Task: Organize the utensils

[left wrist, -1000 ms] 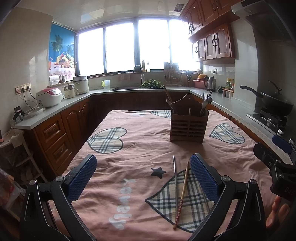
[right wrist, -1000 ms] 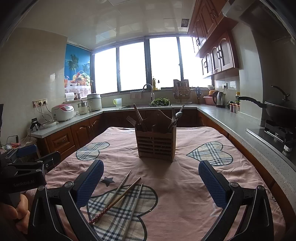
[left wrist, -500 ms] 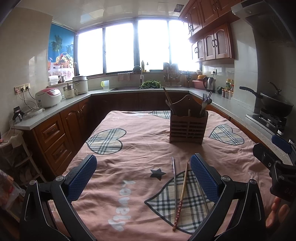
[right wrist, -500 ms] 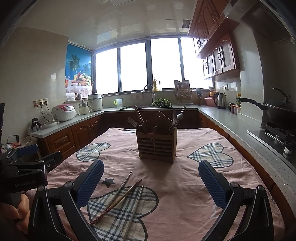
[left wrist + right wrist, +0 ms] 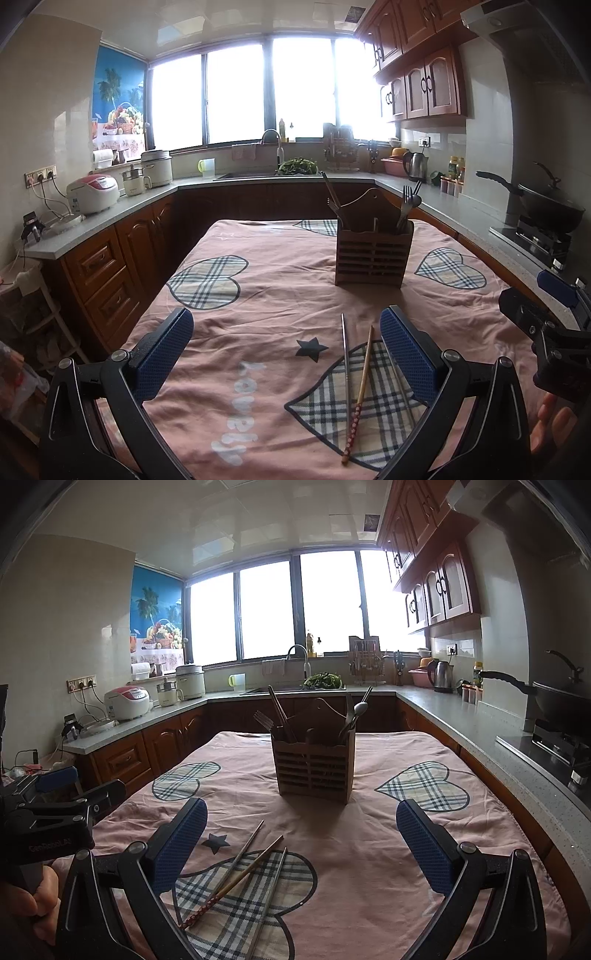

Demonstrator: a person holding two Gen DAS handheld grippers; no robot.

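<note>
A wooden slatted utensil holder (image 5: 373, 254) (image 5: 313, 768) stands on the pink tablecloth and holds forks, spoons and chopsticks. On the plaid heart in front lie a wooden chopstick with a red patterned end (image 5: 359, 387) (image 5: 232, 880) and two metal chopsticks (image 5: 346, 365) (image 5: 267, 897). My left gripper (image 5: 286, 354) is open and empty, above the near table, the chopsticks just inside its right finger. My right gripper (image 5: 301, 842) is open and empty, the chopsticks by its left finger.
The table with the pink cloth (image 5: 258, 288) sits in a U-shaped kitchen. Counters (image 5: 480, 731) run on both sides, with a rice cooker (image 5: 92, 192) on the left and a wok on the stove (image 5: 546, 210) on the right. The other gripper shows at each view's edge.
Both views have crept slightly; the holder and chopsticks sit a touch lower in the right view. Both grippers stay open and empty.
</note>
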